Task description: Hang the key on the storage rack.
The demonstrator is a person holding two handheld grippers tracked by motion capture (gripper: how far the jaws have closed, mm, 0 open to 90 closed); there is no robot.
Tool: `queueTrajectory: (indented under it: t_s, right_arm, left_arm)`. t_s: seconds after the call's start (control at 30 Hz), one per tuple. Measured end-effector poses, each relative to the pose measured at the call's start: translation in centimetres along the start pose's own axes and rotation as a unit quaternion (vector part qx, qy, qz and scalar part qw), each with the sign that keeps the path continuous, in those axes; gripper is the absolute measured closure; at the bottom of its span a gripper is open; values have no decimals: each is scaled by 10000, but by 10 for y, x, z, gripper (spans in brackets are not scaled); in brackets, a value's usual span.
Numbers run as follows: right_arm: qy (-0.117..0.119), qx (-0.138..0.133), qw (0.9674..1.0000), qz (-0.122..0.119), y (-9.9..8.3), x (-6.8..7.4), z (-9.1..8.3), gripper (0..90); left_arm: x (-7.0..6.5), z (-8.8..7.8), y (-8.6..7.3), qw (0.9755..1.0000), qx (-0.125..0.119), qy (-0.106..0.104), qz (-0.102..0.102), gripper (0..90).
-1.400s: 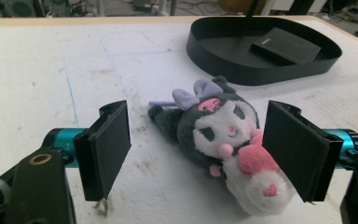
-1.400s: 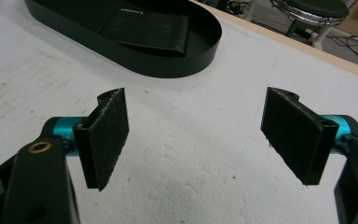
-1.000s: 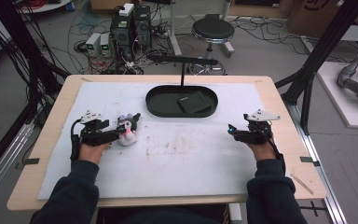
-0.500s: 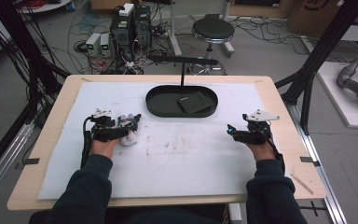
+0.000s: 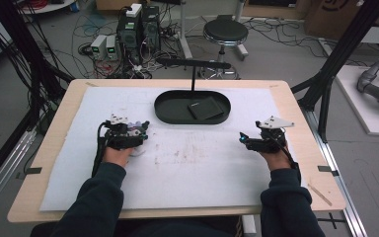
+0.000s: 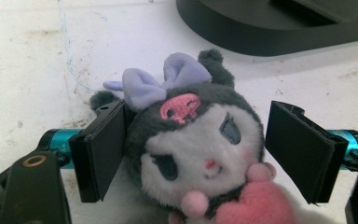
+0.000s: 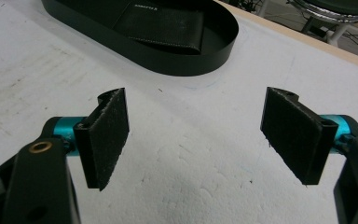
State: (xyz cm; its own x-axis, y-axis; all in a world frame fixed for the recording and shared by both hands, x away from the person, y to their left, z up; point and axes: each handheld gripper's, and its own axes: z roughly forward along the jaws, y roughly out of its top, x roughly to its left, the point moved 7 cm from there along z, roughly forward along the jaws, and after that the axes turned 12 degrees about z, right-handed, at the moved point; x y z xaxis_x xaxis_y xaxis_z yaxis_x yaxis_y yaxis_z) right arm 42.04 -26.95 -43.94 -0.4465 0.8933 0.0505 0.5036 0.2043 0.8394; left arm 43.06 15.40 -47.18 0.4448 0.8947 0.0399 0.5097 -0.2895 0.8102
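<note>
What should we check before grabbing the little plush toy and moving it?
1. Plush toy sits between the left gripper jaws: ok.
2. Both pads pressing the toy: not ok; the jaws have just been opening, and one pad stands apart.
3. Right gripper open, nothing between its jaws: ok.
4. Black tray has bare floor beside the wallet: ok.
5. White mat between toy and tray bare: ok.

1 plush toy, 1 black tray, 1 wallet, 2 tongs, 1 stool
</note>
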Motion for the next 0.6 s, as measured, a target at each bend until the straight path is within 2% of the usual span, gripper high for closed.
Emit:
queueTrajectory:
  t_s: [0.17,0.23,0.4,0.43,0.5,0.6]
  right_arm:
    - [-11,0,10000,20,0,-1,0,241]
    - [-26,5,10000,39,0,-1,-1,242]
    - [-20,11,10000,47,0,-2,0,245]
    - [-24,12,10000,65,0,-2,0,246]
    - [-36,2,10000,79,0,-2,-1,245]
    - [-32,-25,9999,116,1,-3,-2,246]
  left_arm:
    - [-3,9,-6,9991,314,162,214,180]
    - [-1,9,-7,9990,337,150,248,211]
    - [4,5,-7,9990,348,-50,262,319]
    - [4,4,-6,9991,318,-70,272,344]
    - [2,1,-4,9992,187,-253,254,355]
    - [1,-5,4,9987,-164,-421,241,371]
